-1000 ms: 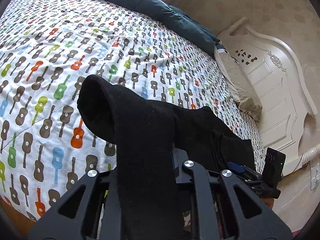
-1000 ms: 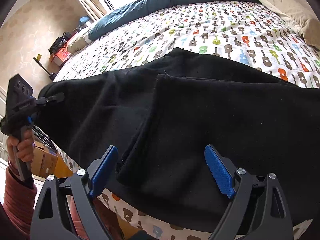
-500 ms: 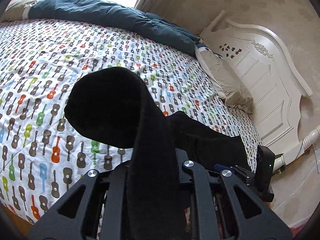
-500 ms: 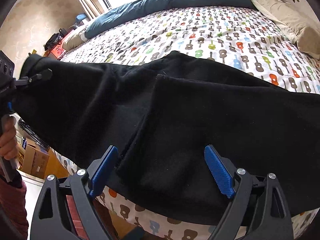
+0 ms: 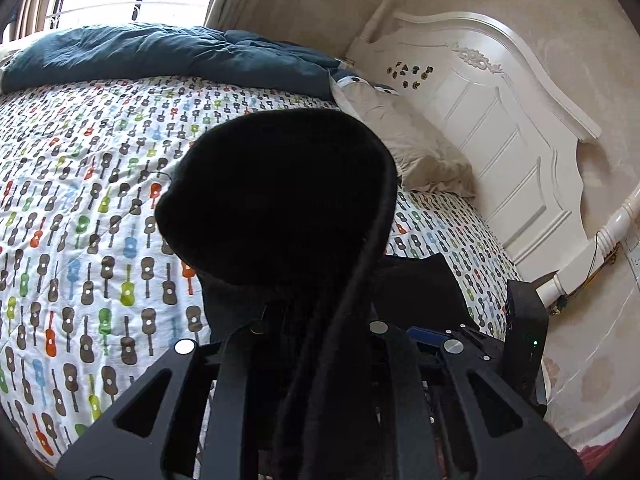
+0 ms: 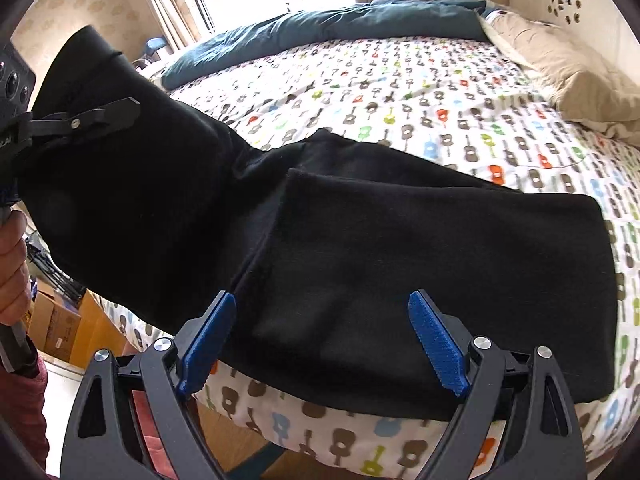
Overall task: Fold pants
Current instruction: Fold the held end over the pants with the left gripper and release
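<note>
Since a second ago, we carry the end of the pants higher and further over the bed: in the right wrist view the left gripper now stands well above the mattress edge, where before it hung low beside the bed. The black cloth it holds has risen with it and now makes a steep slope down to the part that lies flat.

Nearest to us, the left gripper is pressed together on this lifted end; in the left wrist view the cloth runs out between its black arms and bulges up as a dark hood over the guitar bedspread. The right gripper has its blue pads spread wide, and it hovers above the folded part near the bed edge; we cannot tell if it touches the cloth. It has shifted only a little.

Further away, the flat part of the pants lies across the near side of the bedspread. Behind it are the beige pillow, the dark blue duvet and the white headboard.

We judge that the fold is in its middle: the end is lifted but not yet laid down over the flat part.
</note>
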